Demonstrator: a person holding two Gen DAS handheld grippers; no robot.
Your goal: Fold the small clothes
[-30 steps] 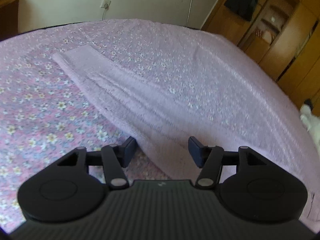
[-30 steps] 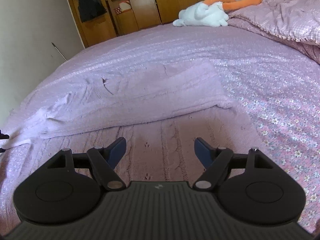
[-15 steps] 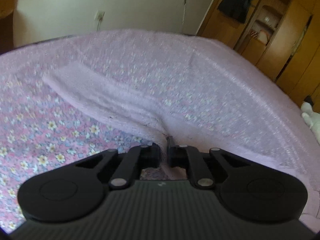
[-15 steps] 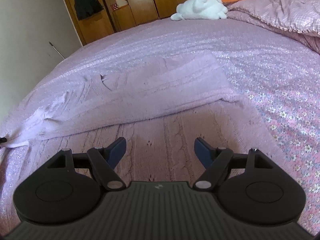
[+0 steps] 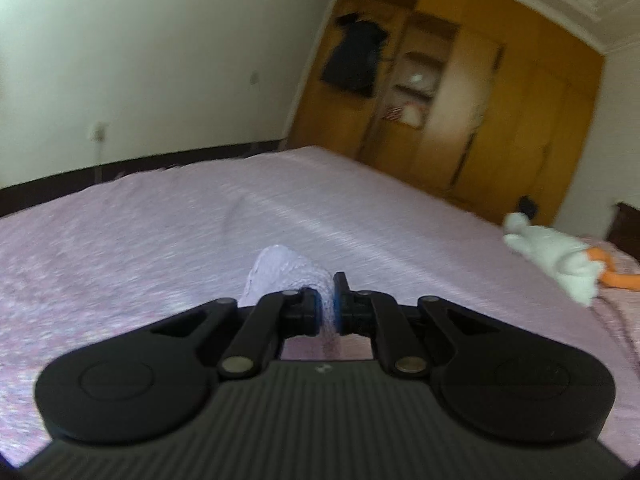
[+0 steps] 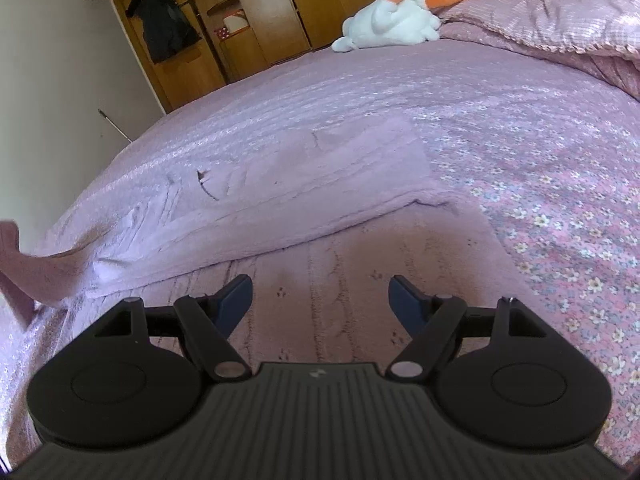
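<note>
Two grippers are working over a bed (image 6: 400, 92) that is wearing a pink floral cover. The left gripper (image 5: 327, 309) is pinching a bunched fold of a pale lilac knitted garment (image 5: 280, 274) between its pads, the jaws pressed together on the cloth with only the thin fabric between them. The bunch is standing up just ahead of the fingertips and a strip of it is hanging down between the jaws. In the left wrist view the bed surface is lying lower and looking blurred.

The right gripper (image 6: 321, 300) is hovering with its jaws spread wide and nothing between them. Directly under it the knitted garment (image 6: 304, 184) is lying spread on the bed, a cable-patterned panel nearest the camera and a folded-over layer lying across it farther off. At the left edge of the right wrist view one end of the garment is rising off the bed in a taut, lifted strip.

Near the far side of the bed a white and orange plush toy (image 6: 396, 20) is resting beside a rumpled pink quilt (image 6: 560, 16). Beyond it a wooden wardrobe (image 5: 472, 120) is standing against the wall, with a dark piece of clothing (image 5: 354, 56) hanging on it.
</note>
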